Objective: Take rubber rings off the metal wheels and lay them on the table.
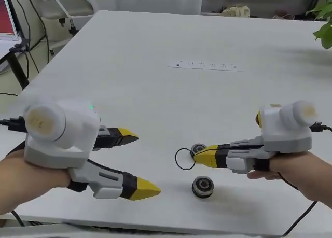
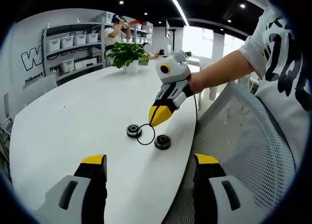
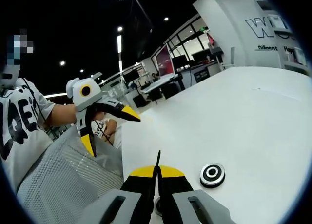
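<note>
My right gripper (image 1: 198, 156) is shut on a thin black rubber ring (image 1: 184, 158), which hangs loose just above the white table (image 1: 155, 93). One metal wheel (image 1: 198, 148) sits right behind the gripper's yellow tips, and a second wheel (image 1: 203, 186) lies nearer the front edge. In the left gripper view the ring (image 2: 146, 134) dangles from the right gripper (image 2: 158, 116) between the two wheels (image 2: 133, 131) (image 2: 162, 142). My left gripper (image 1: 141, 163) stands open and holds nothing, well to the left of them. In the right gripper view the ring (image 3: 158, 158) shows edge-on above the shut jaws, with a wheel (image 3: 212, 174) beside it.
A row of sockets (image 1: 205, 65) is set into the table's middle. A potted plant (image 1: 324, 25) stands at the far right edge. The wheels lie close to the table's front edge, and a mesh chair (image 2: 243, 136) stands just off it.
</note>
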`<state>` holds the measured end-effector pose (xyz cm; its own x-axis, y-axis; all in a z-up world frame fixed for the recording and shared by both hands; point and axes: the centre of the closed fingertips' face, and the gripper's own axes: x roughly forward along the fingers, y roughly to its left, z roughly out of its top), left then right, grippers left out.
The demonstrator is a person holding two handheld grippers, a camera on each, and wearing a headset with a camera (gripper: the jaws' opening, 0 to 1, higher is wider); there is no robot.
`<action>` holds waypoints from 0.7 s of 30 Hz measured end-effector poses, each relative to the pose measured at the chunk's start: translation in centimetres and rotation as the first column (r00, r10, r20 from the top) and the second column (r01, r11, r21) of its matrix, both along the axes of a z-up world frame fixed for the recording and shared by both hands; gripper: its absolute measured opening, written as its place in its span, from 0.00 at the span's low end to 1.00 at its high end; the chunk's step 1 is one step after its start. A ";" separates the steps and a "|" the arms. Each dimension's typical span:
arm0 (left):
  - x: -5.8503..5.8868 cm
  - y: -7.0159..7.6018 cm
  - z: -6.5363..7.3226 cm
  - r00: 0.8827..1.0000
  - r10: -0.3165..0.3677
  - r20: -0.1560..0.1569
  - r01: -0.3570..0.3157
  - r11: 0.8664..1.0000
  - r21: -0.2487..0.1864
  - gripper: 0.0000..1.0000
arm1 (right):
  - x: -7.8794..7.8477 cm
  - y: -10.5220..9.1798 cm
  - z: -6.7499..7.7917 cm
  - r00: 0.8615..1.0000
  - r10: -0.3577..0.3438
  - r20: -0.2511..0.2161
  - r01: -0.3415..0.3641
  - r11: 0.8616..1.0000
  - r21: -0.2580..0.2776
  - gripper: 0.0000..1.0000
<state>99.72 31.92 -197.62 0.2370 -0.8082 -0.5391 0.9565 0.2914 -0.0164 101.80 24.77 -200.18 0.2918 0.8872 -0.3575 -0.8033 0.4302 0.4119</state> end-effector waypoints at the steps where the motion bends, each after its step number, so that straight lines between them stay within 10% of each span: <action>1: 0.0 0.1 0.0 1.000 0.002 0.000 -0.002 1.000 0.000 0.69 | 0.0 0.1 0.0 1.000 0.002 0.000 -0.002 1.000 -0.001 0.00; 21: -0.2 1.9 -0.3 0.999 0.050 -0.010 -0.050 0.999 0.009 0.72 | 0.3 3.5 -2.5 0.995 0.096 -0.035 -0.098 0.994 -0.050 0.00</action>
<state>99.48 33.86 -197.91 0.2715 -0.7906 -0.5489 0.9406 0.3388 -0.0228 102.11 28.30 -202.65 0.1927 0.8907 -0.4118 -0.8289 0.3724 0.4174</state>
